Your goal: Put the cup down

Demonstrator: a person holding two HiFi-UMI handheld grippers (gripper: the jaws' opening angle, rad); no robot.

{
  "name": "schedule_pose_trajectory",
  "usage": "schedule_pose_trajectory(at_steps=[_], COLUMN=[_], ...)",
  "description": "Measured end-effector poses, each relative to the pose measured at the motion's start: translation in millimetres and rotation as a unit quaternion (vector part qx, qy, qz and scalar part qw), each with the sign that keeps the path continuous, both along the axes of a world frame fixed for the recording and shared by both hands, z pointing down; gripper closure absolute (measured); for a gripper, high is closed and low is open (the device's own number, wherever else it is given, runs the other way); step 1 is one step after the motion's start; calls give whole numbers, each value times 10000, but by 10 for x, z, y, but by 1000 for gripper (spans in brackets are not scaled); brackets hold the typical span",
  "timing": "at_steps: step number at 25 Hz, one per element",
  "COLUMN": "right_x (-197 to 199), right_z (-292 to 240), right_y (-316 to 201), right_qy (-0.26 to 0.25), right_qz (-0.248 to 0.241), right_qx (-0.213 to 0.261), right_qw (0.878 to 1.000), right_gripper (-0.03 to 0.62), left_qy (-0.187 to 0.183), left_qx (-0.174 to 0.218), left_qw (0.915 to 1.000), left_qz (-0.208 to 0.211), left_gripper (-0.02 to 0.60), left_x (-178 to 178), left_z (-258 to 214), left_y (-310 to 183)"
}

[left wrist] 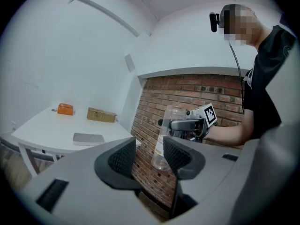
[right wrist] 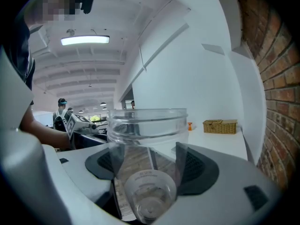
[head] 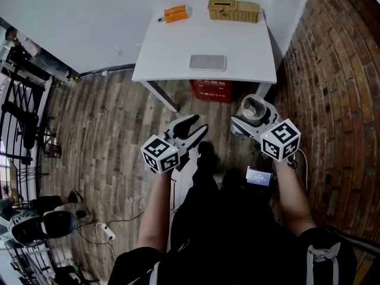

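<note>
Head view, looking steeply down: a person stands on a wooden floor (head: 101,129) facing a white table (head: 237,46) set in the corner beside a brick wall (head: 332,70); on the table lie an orange object (head: 176,13), a wicker basket (head: 233,10) and a flat grey pad (head: 208,62); a red crate (head: 211,90) sits underneath. The right gripper (head: 252,117) holds a clear plastic cup (head: 253,105) in the air, mouth up, short of the table's near edge and over the floor; the cup is not yet set down. The left gripper (head: 196,126) is held level beside it, apart from the cup.

Left gripper view: the jaws stand spread with nothing between them; only brick wall shows in the gap, and beyond it the cup in the other gripper; this hand looks spare, probably kept off to the side so that it does not knock the cup.

Right gripper view: the two dark pads press on opposite sides of the cup's body, pinching it below the rim; it stands upright, its base toward the camera's lower edge, likely held so that the base can meet a surface flat; the table and basket lie ahead, the bare near part seeming the natural landing place.
</note>
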State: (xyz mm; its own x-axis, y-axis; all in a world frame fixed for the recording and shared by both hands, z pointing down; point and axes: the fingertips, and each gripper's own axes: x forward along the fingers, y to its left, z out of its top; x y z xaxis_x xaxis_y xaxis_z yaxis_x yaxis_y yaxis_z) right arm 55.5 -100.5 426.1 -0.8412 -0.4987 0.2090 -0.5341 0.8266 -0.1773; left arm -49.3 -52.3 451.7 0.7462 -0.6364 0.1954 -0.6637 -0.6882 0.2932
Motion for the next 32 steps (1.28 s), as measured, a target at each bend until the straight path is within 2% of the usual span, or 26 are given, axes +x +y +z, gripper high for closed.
schedule_pose_trajectory(at_steps=[9,18,26,32], right_x=[-143,-465,-756,-912], right_z=[-56,-103,-144,-115], right_y=[-818,-1526,-1934,-2092], right_qy=[5,97,188,272], right_qz=[432,788,996,959], right_qx=[105,92,58,12], right_qw=[9990,9968,9948,9950], right_gripper=[240,240,240,240], left_qy=[17,95,13,58], left_qx=[88,108,150,106], left_qw=[9986,9962,9941,9934], left_qz=[515,861,1073,1136], left_gripper=[396,396,403,403], left_x=[-127,-467,-734,-811], left_z=[13,-32,-21,38], left_y=[-900,-1712,-2159,-2318])
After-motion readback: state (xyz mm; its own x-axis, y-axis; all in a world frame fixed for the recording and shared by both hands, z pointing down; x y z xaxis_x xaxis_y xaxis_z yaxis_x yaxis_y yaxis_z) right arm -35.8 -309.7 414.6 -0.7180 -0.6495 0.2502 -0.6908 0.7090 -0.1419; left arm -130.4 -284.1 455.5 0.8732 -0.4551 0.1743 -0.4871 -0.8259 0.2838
